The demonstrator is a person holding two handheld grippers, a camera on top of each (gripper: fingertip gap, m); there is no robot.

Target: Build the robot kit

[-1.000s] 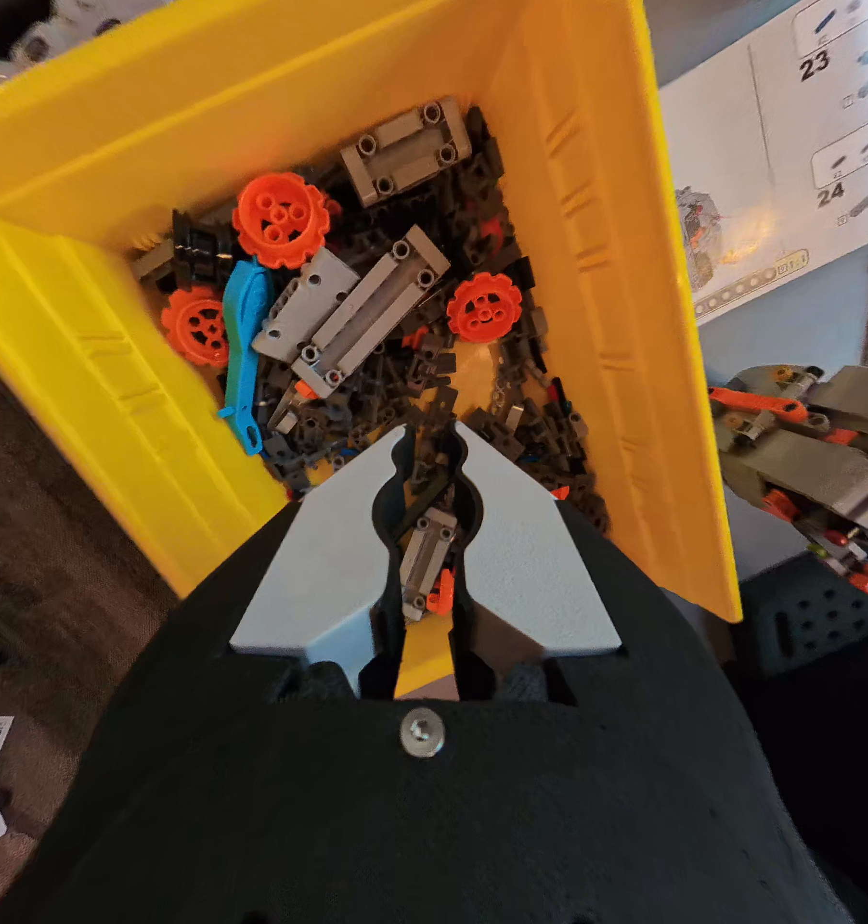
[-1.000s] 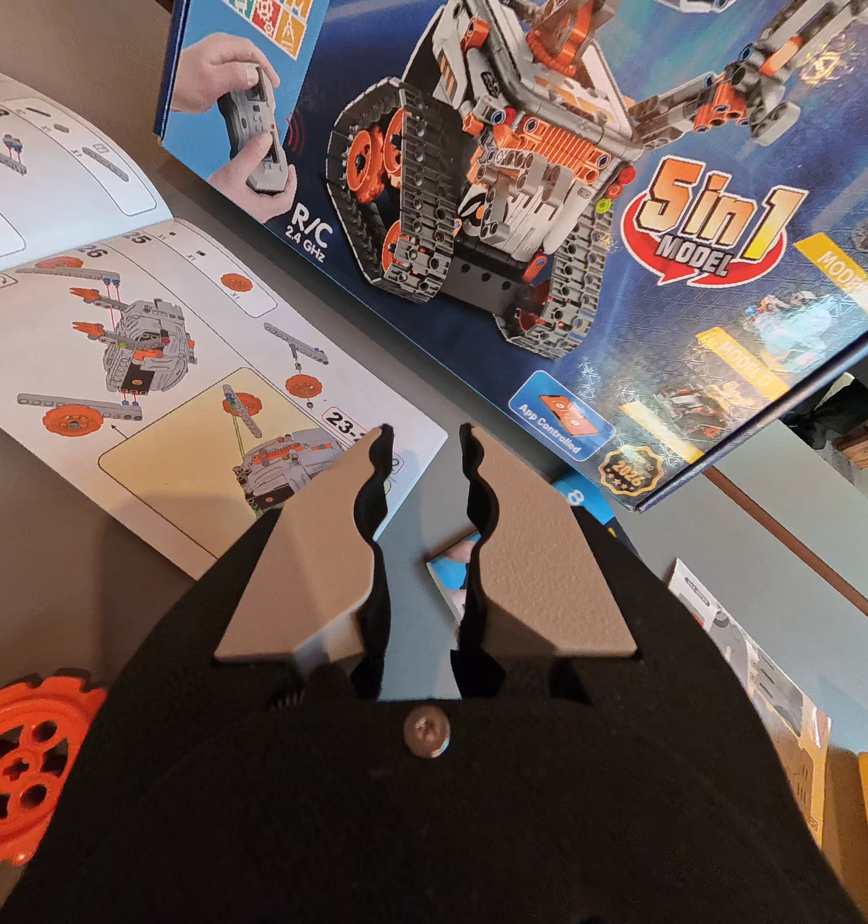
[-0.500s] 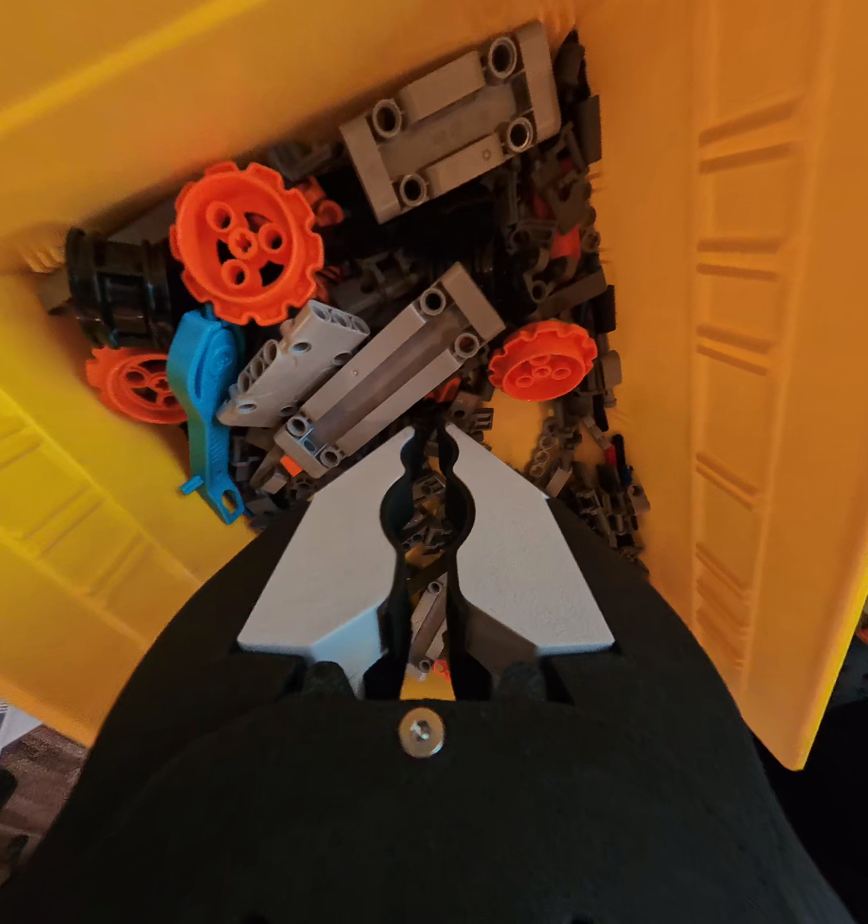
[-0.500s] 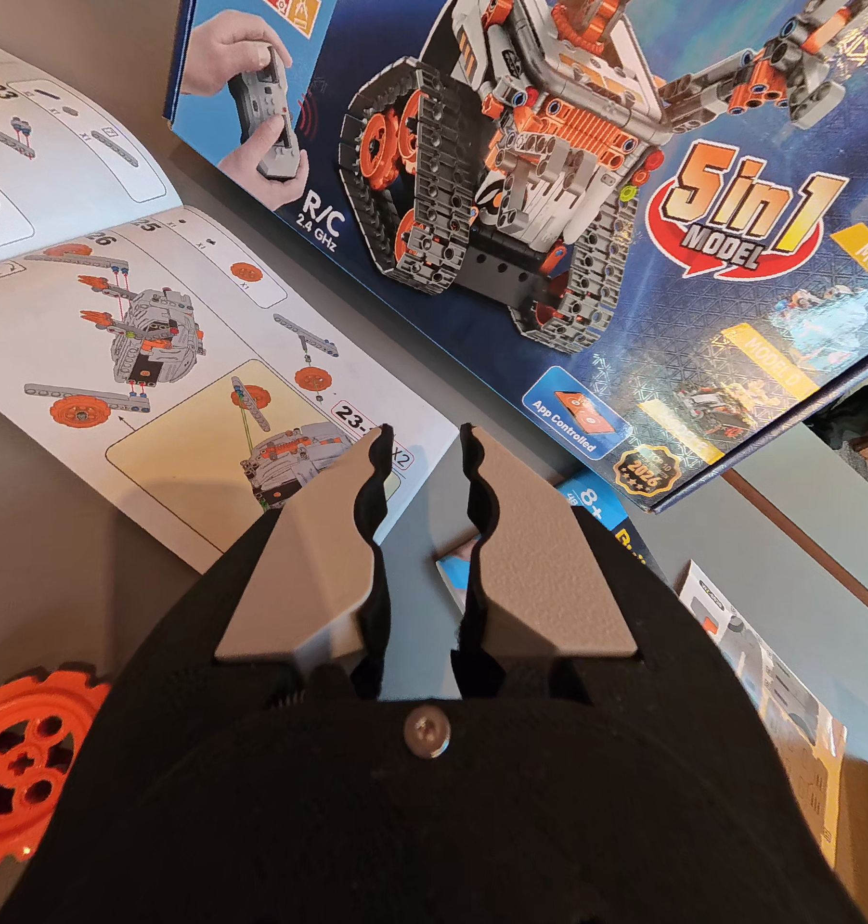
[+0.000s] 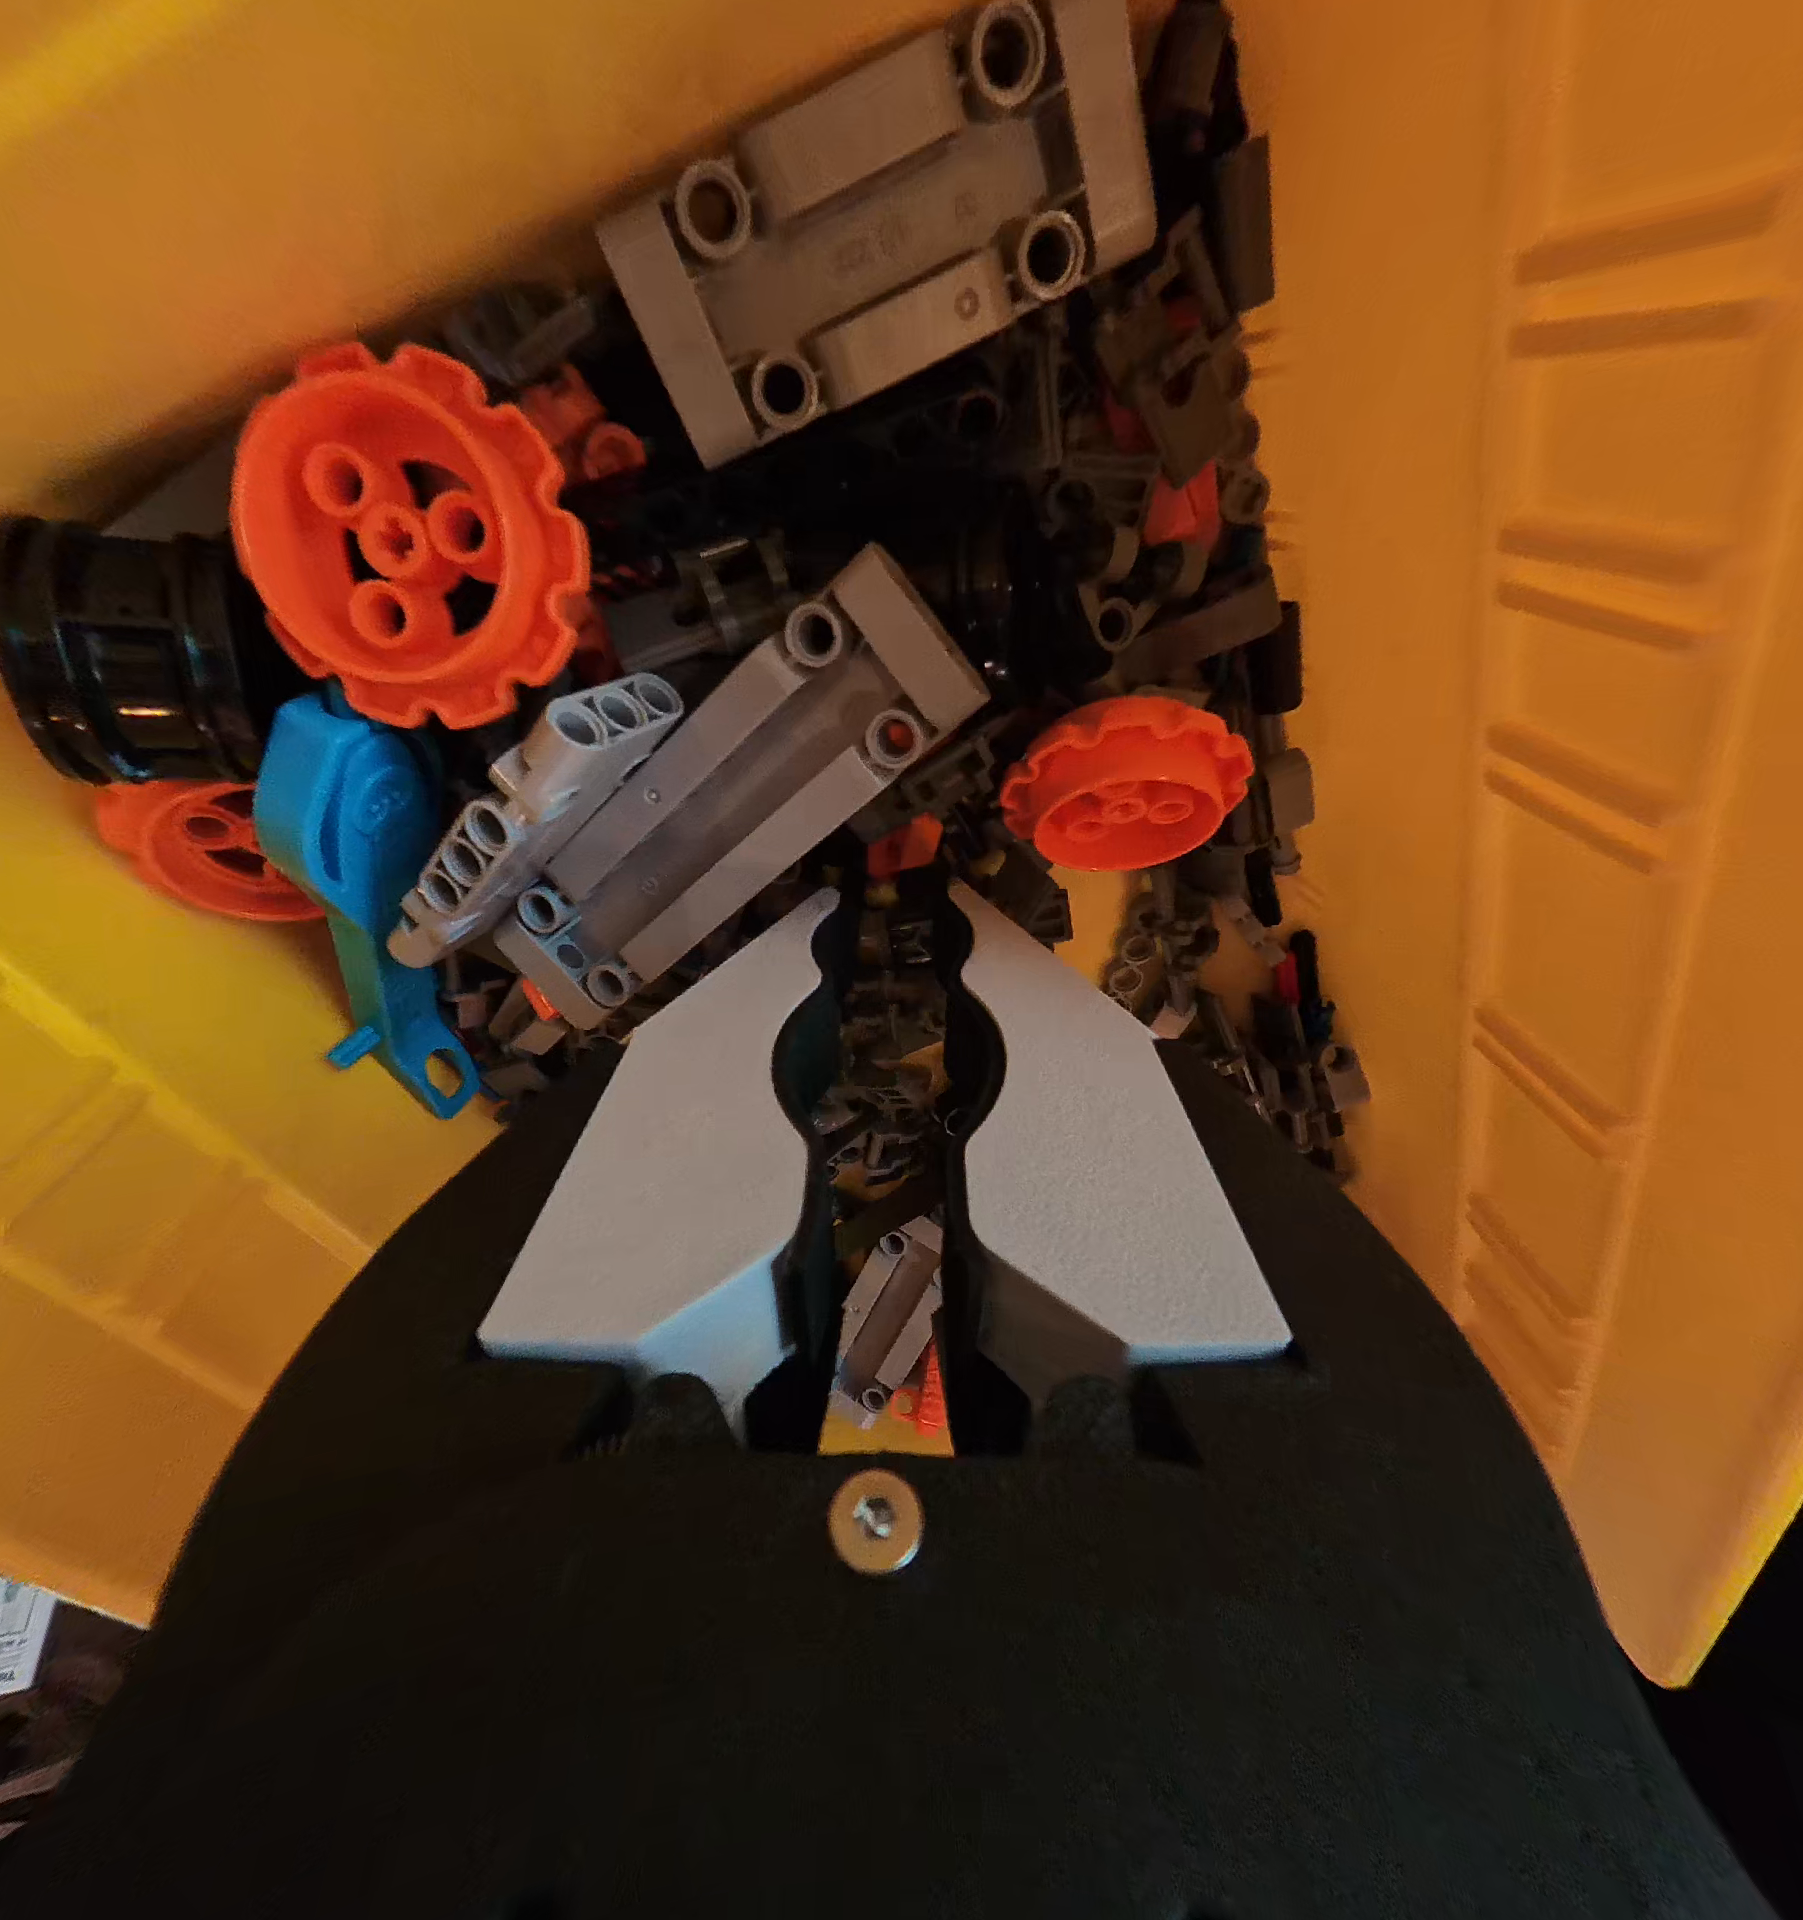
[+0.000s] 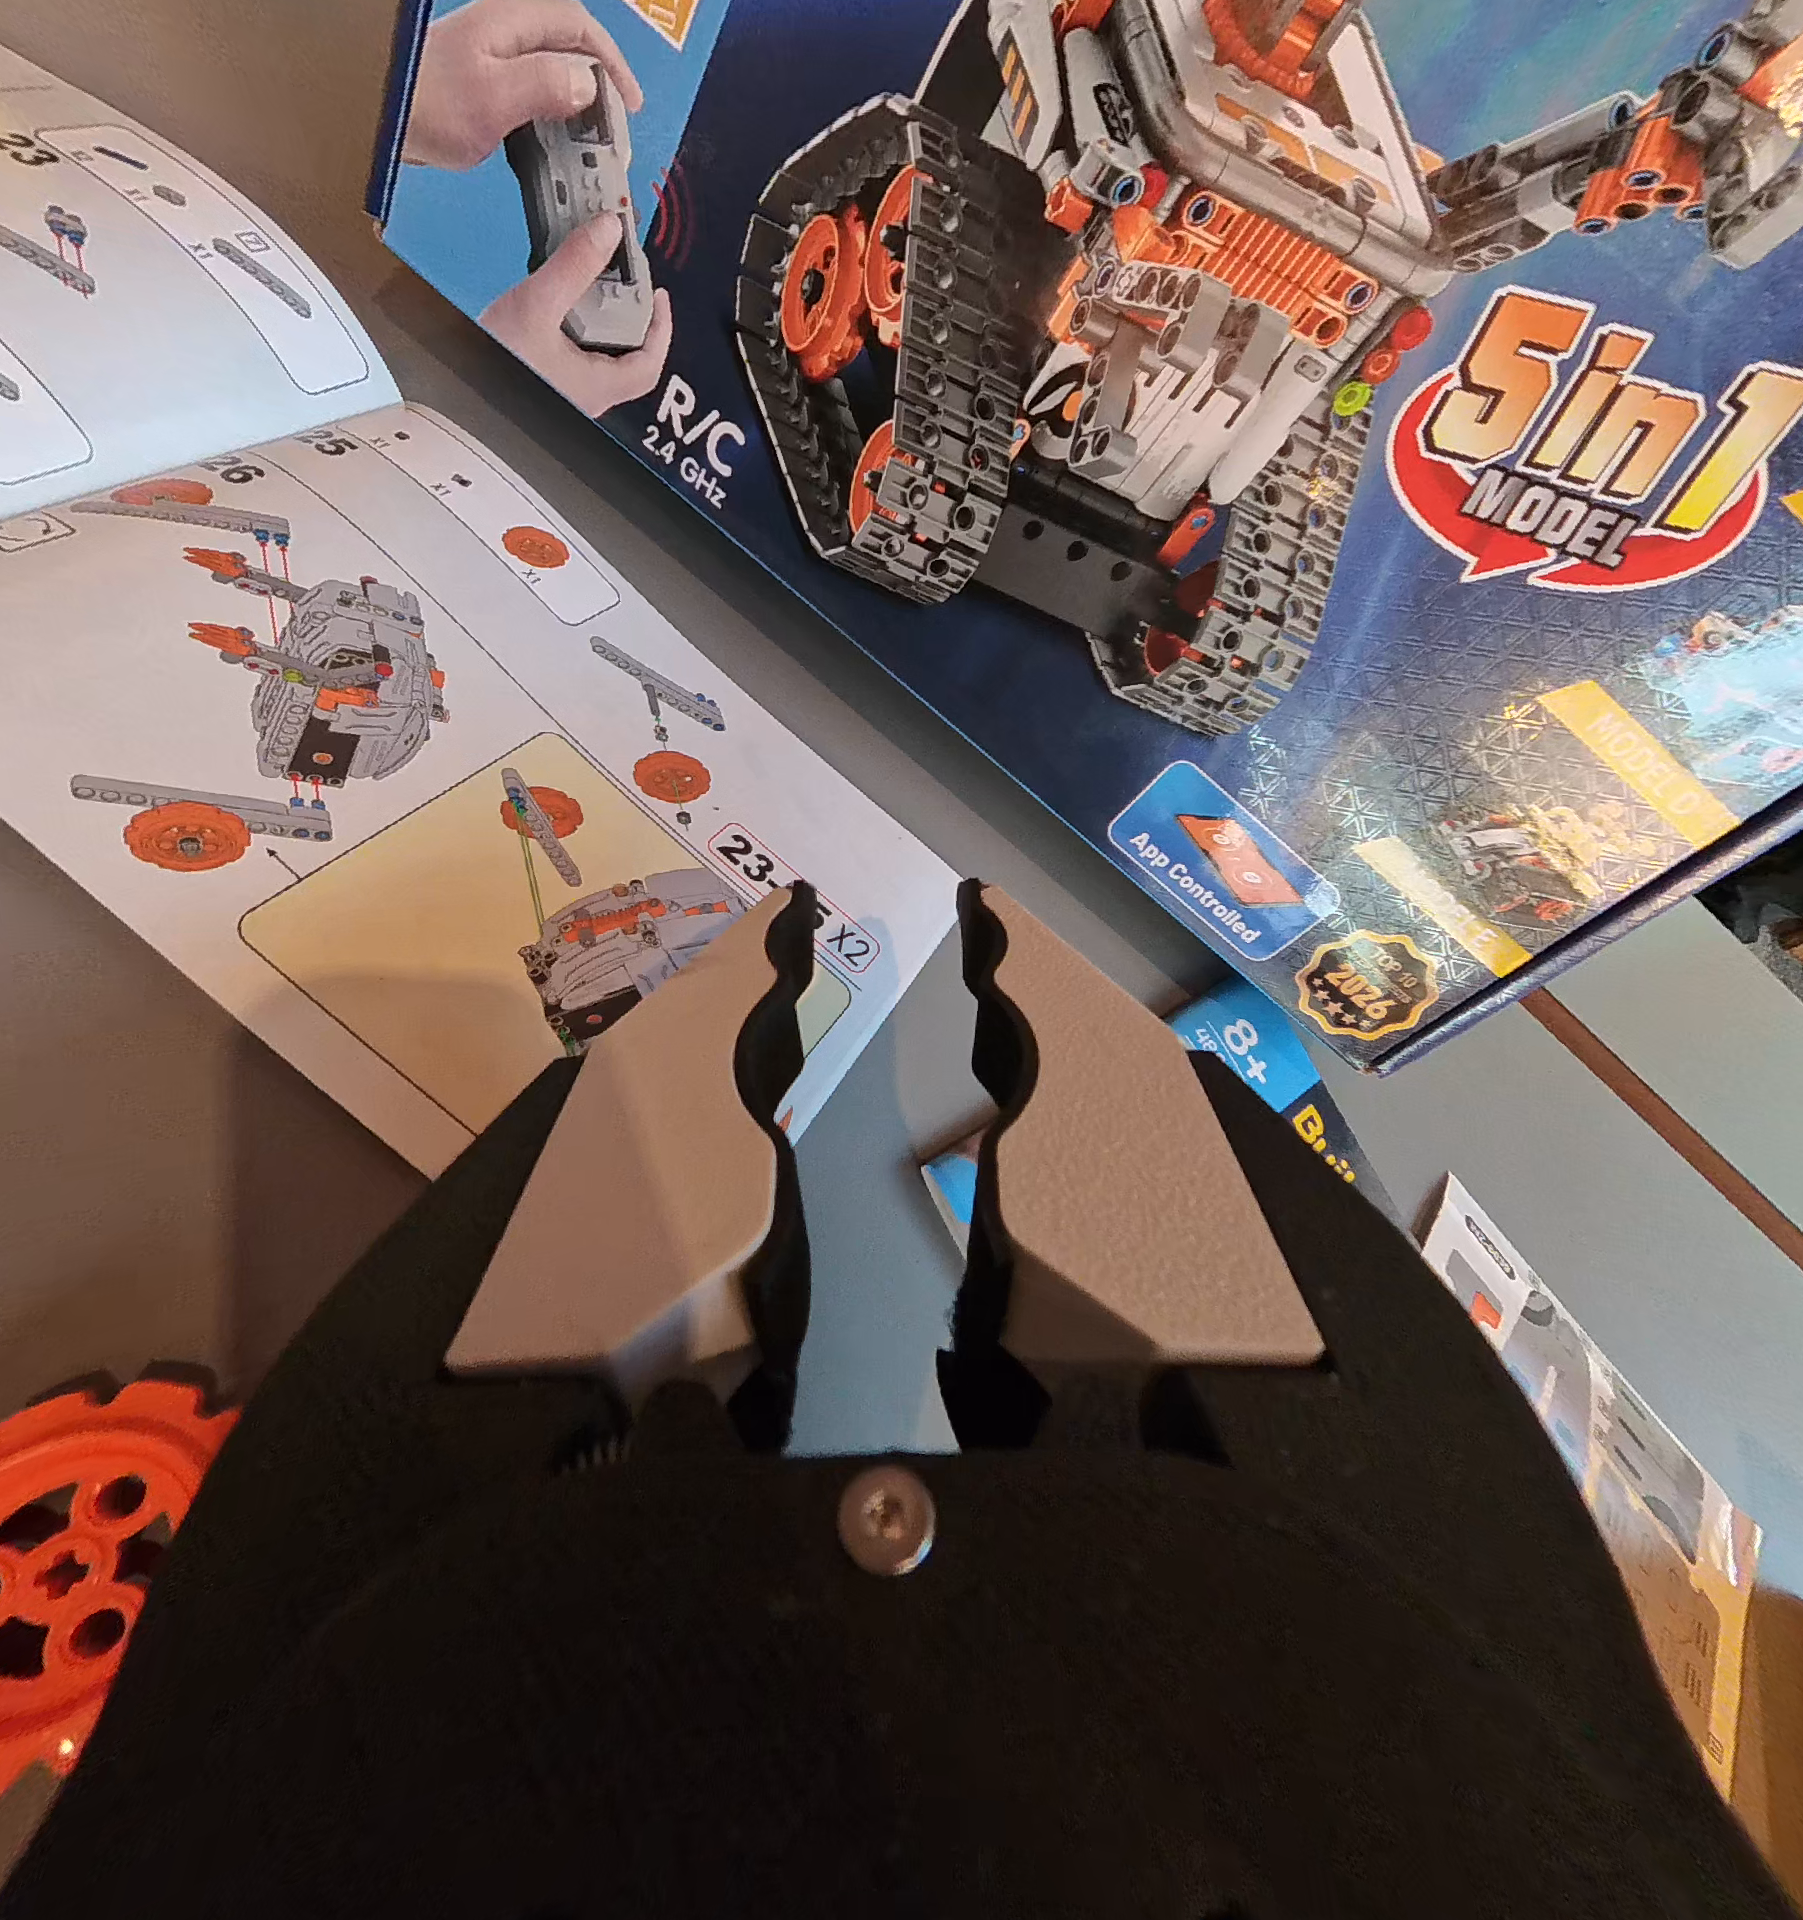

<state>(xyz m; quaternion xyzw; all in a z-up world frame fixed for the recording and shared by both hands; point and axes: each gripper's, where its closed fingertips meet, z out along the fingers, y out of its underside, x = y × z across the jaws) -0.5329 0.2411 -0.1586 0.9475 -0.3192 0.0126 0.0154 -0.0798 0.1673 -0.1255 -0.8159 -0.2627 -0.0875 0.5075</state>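
Observation:
My left gripper (image 5: 894,904) is inside a yellow bin (image 5: 1655,727), low over a heap of small dark building pieces (image 5: 1167,540). Its jaws stand a narrow gap apart with nothing held between them. Just ahead lie a long grey beam block (image 5: 741,790) and a small orange toothed wheel (image 5: 1125,795). A large orange toothed wheel (image 5: 403,535), a blue tool (image 5: 357,831) and a black tyre (image 5: 97,655) lie to the left. My right gripper (image 6: 883,899) is open and empty above a grey table, over the corner of an open instruction booklet (image 6: 357,727).
A grey frame block (image 5: 876,218) lies at the bin's far end. A blue toy box (image 6: 1188,416) lies beyond the right gripper. An orange toothed wheel (image 6: 45,1579) sits on the table at lower left. A small printed carton (image 6: 1603,1455) is at the right. Across from one pair of fingers to the other is roughly 45 cm. The large orange toothed wheel (image 5: 403,535) sits 8 cm or so from the ends of my left fingers.
My left gripper has moved forward and down into the yellow bin, so the pieces are much closer. My right gripper has drifted only slightly over the booklet.

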